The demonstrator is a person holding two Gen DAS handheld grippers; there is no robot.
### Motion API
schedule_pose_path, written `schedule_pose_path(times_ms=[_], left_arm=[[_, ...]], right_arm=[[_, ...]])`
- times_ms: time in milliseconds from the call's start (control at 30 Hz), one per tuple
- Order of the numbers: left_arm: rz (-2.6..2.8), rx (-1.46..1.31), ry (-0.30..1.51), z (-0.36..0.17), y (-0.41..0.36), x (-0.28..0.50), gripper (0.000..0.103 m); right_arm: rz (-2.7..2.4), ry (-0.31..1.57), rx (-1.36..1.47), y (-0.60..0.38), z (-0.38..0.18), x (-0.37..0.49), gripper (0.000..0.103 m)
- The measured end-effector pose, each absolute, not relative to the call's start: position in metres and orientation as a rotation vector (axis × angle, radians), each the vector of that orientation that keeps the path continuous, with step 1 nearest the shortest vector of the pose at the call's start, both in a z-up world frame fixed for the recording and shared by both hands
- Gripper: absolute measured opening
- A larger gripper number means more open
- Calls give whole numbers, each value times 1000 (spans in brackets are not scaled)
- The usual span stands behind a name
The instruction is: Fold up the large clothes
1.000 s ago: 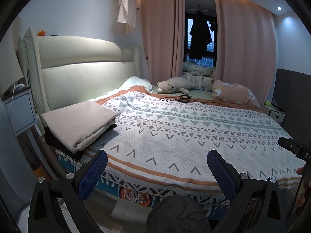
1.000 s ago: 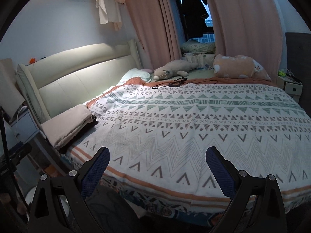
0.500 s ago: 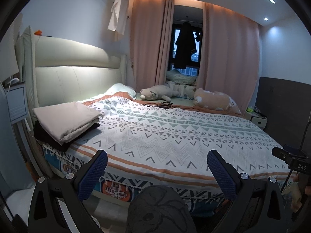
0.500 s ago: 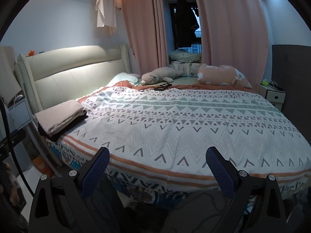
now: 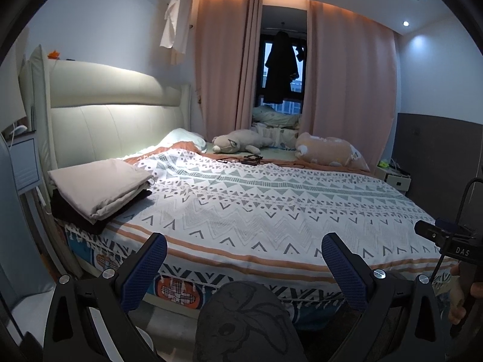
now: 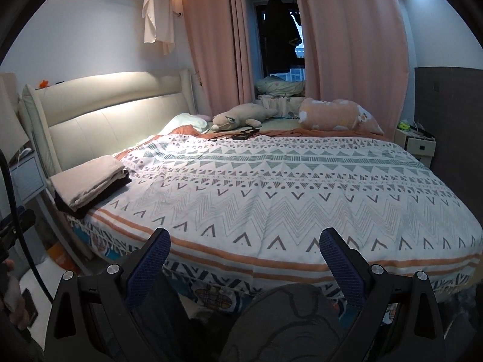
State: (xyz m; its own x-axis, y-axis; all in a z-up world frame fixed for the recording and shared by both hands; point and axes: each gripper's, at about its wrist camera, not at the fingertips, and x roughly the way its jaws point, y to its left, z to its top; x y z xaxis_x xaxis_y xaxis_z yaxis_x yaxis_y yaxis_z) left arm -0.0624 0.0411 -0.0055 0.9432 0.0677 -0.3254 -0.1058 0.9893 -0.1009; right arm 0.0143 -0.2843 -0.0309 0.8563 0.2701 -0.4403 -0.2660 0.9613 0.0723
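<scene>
both grippers hang off the near edge of the bed [image 5: 271, 205], the left gripper [image 5: 243, 261] and the right gripper [image 6: 244, 256] each spread wide with nothing between the blue pads.

a folded beige cloth [image 5: 99, 185] lies on top of a folded dark garment [image 5: 75, 217] at the bed's near left corner, beside the headboard [image 5: 114, 120]. judging by that neat stack, at least two pieces look finished. no loose garment lies on the patterned blanket [image 6: 286, 187], so what is left to fold cannot be told from here; a white shirt [image 5: 176, 21] hangs by the air conditioner and a dark coat [image 5: 280, 72] by the window.

two plush toys [image 6: 244, 116] and a tangle of cables [image 6: 241, 134] sit at the far side, well apart from the stack. the middle of the bed lies open for spreading.
</scene>
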Motion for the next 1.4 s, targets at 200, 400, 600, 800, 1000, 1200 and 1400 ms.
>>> schedule_pose_path(times_ms=[200, 400, 600, 800, 1000, 1200, 1400], left_arm=[[75, -111, 335, -3, 40, -61, 102], [66, -105, 336, -2, 37, -60, 102], [59, -121, 360, -5, 39, -57, 102], [71, -100, 358, -3, 38, -57, 102], [59, -92, 366, -1, 36, -60, 102], [54, -92, 366, 0, 35, -61, 102], [49, -75, 338, 4, 31, -69, 102]], right_arm=[[283, 466, 10, -284, -32, 15, 100], [283, 483, 12, -282, -33, 19, 100], [287, 483, 16, -282, -34, 22, 100], [285, 491, 19, -281, -38, 25, 100], [286, 487, 32, -282, -38, 24, 100], [286, 490, 43, -283, -39, 22, 100], [290, 491, 48, -284, -39, 21, 100]])
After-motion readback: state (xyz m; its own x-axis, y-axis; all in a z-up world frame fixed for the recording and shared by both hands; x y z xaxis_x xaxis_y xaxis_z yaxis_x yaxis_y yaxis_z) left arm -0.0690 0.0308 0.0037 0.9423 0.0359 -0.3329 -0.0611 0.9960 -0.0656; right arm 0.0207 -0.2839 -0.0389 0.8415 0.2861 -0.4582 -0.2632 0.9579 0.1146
